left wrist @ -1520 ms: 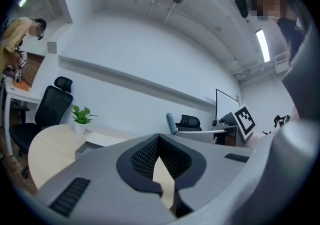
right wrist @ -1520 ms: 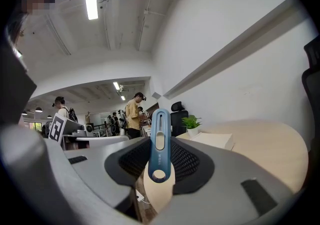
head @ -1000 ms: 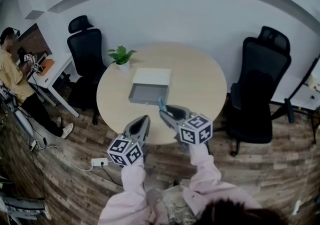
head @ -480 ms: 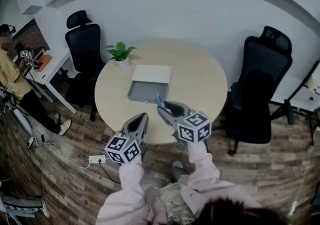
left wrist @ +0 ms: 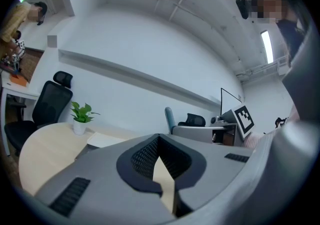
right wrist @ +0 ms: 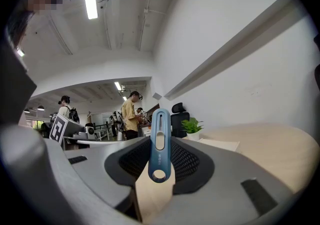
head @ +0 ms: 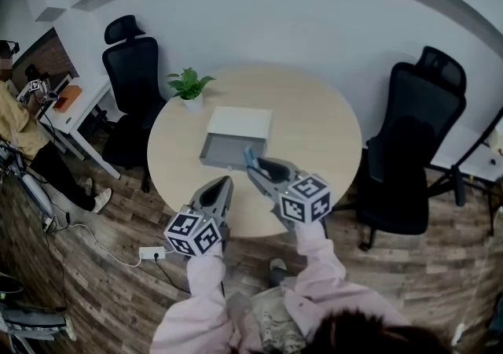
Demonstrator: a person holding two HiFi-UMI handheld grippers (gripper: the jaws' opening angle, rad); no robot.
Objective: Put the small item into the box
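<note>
Only the tip of the small blue tool (head: pixel 250 156) shows from the head view, poking past the right gripper (head: pixel 258 168). The right gripper view gives it better: a slim, smooth plastic bar with rounded ends, a long slot with a slider and a round hole near its lower end. It stands upright, pinched between the ribbed black pads, which cover its sides.

From above, the tool's tip lies against the near right corner of the box (head: pixel 240 121), not inside it. How high it hangs over that corner cannot be told. The box is shallow and rectangular, with a white lid part behind and a grey tray in front; its inside is too dim to read.

The left gripper (head: pixel 223 186) hangs over the near edge of the round, pale wood-grain table (head: pixel 314 120). Its pads are pressed together with nothing between them.

A small potted plant (head: pixel 189 86) stands on the table behind the box. Two black office chairs (head: pixel 132 69) flank the table. A person in yellow (head: pixel 22 128), cut off by the left edge, stands at a white desk (head: pixel 78 112). A white power strip (head: pixel 153 253) lies on the plank floor.
</note>
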